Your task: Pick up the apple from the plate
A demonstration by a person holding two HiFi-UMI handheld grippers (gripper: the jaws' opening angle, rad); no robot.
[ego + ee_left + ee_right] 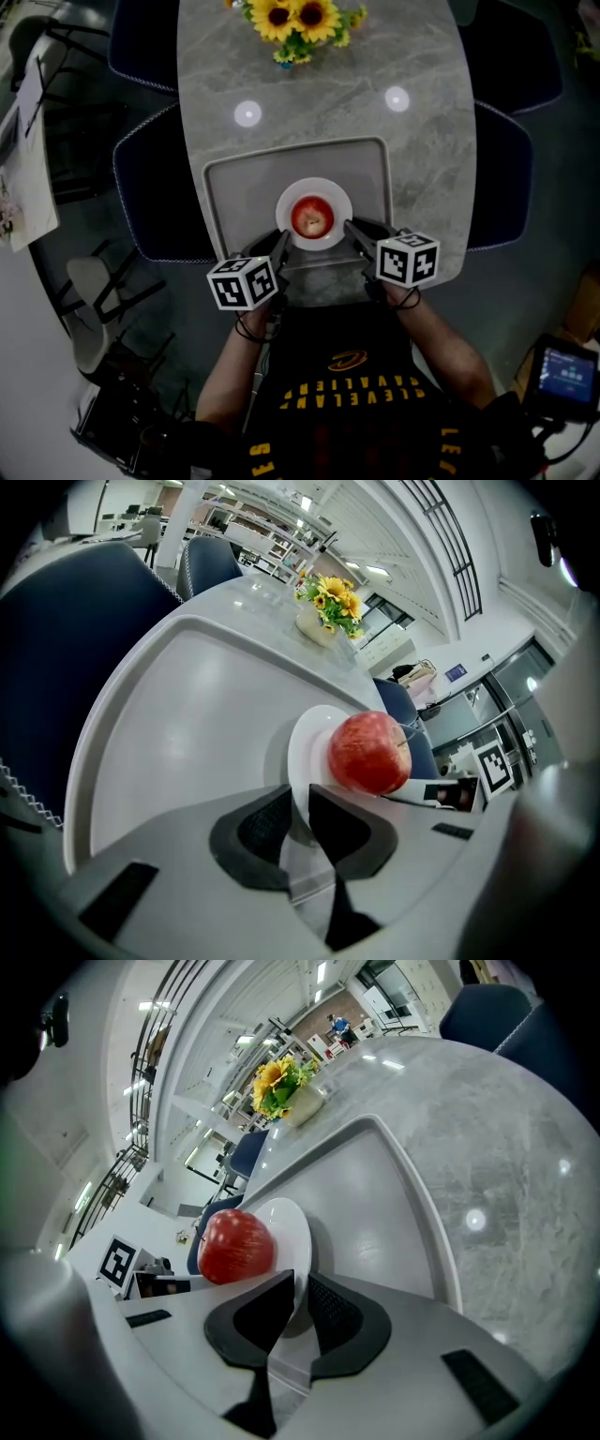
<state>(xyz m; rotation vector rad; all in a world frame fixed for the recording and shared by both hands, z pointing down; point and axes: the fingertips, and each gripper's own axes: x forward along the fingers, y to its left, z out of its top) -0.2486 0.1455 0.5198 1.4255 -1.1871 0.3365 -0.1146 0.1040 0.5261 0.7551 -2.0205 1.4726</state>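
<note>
A red apple (312, 217) sits in the middle of a small white plate (339, 197) on a grey tray (234, 187). My left gripper (281, 248) is at the plate's near-left rim and my right gripper (354, 230) at its near-right rim. In the left gripper view the plate (305, 752) edge runs into the narrow gap of the gripper (300, 803), which is shut on it, with the apple (368, 752) just beyond. The right gripper view shows the same: the gripper (302, 1288) is shut on the plate (286, 1227) rim, beside the apple (235, 1246).
The tray lies at the near end of a grey marble table (422, 169). A vase of sunflowers (298, 23) stands at the far end. Dark blue chairs (150, 187) (502, 178) flank the table. A device with a lit screen (567, 370) is at the lower right.
</note>
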